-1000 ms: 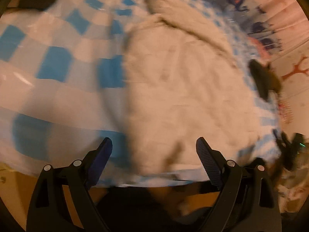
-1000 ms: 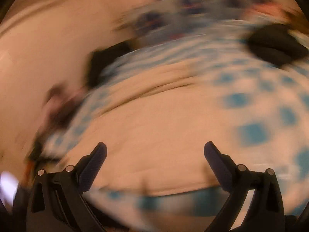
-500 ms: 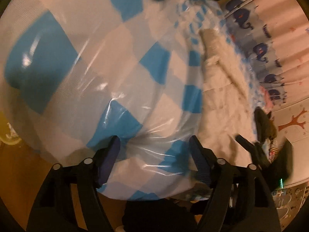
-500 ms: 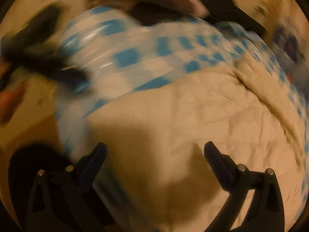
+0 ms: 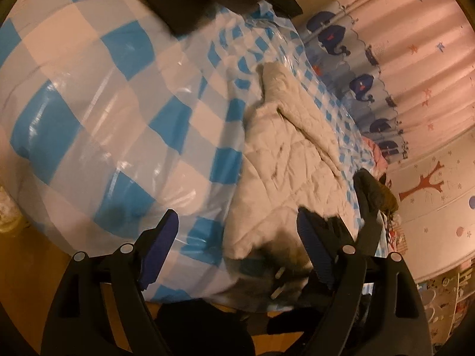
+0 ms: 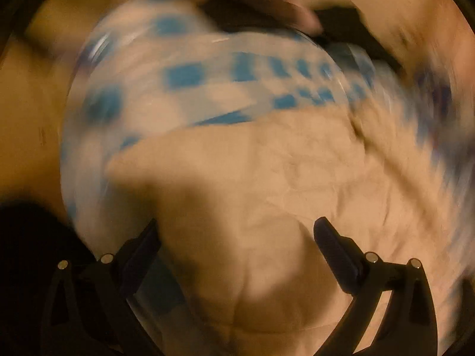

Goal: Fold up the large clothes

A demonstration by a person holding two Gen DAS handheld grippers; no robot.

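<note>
A large cream quilted garment (image 5: 285, 163) lies spread on a blue-and-white checked, plastic-covered bed (image 5: 104, 103), one sleeve running toward the far end. My left gripper (image 5: 237, 237) is open and empty, just off the garment's near left corner at the bed's edge. The right gripper's dark body (image 5: 368, 207) shows beyond it, over the garment's near right side. In the blurred right wrist view the garment (image 6: 267, 192) fills the middle. My right gripper (image 6: 234, 237) is open, low over the fabric, holding nothing.
A dark cushion or pillow (image 5: 184, 9) lies at the bed's far end. A curtain with whale prints (image 5: 371, 74) hangs along the right side. Wooden floor (image 5: 29, 267) shows below the bed's near edge. A dark shape (image 6: 29, 237) sits at lower left in the right wrist view.
My left gripper swung right from the bare checked cover toward the garment's near corner. My right gripper moved over the garment and is still in motion. Both stayed open.
</note>
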